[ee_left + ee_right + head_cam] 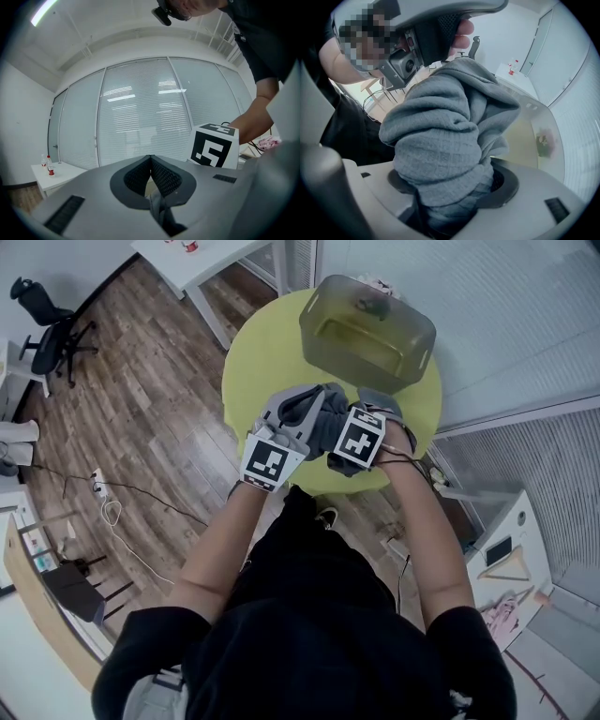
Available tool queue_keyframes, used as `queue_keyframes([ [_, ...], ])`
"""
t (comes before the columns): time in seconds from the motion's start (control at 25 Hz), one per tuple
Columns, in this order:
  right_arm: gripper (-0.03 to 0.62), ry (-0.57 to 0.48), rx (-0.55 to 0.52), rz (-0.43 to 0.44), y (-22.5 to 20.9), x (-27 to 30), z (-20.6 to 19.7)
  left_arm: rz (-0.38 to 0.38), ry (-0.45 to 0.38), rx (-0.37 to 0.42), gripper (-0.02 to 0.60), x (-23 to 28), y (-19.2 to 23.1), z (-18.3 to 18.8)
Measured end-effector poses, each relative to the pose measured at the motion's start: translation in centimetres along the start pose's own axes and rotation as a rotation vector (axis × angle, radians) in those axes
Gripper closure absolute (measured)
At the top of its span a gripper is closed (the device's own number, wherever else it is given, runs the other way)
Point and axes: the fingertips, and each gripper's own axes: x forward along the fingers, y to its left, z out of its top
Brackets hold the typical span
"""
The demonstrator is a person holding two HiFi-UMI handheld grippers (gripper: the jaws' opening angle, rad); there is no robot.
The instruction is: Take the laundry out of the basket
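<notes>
The right gripper (452,185) clamps a thick bunch of the grey garment (440,136); the left gripper (151,159) is pinched shut on a thin fold. Only the head view places it: mid-frame over the yellow table (258,352) – outside the basket (412,329).

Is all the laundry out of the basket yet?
Almost. Done: the grey cloth is out of the basket, over the table. In hand: the left hand-held gripper and the right hand-held gripper are both shut on that cloth. Left: laying the cloth down, and one small thing by the basket's far rim; the rest of the basket looks empty.
</notes>
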Motion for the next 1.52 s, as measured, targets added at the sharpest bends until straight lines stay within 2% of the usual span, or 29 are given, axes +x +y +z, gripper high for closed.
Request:
queue_keyframes([
  [0.32, 0.250, 0.027, 0.014, 0.041, 2.1, 4.1, -1.8, 0.011, 0.051, -0.031, 0.572, -1.4, -0.7, -3.6],
  [0.84, 0.250, 0.037, 0.041, 0.047, 0.5, 8.4, -2.2, 0.023, 0.096, -0.098, 0.572, -0.9, 0.7, -8.0],
  [1.52, 0.249, 0.051, 0.066, 0.058, -2.1, 14.5, -3.0, 0.004, 0.181, -0.139, 0.572, 1.4, 2.9, -13.5],
])
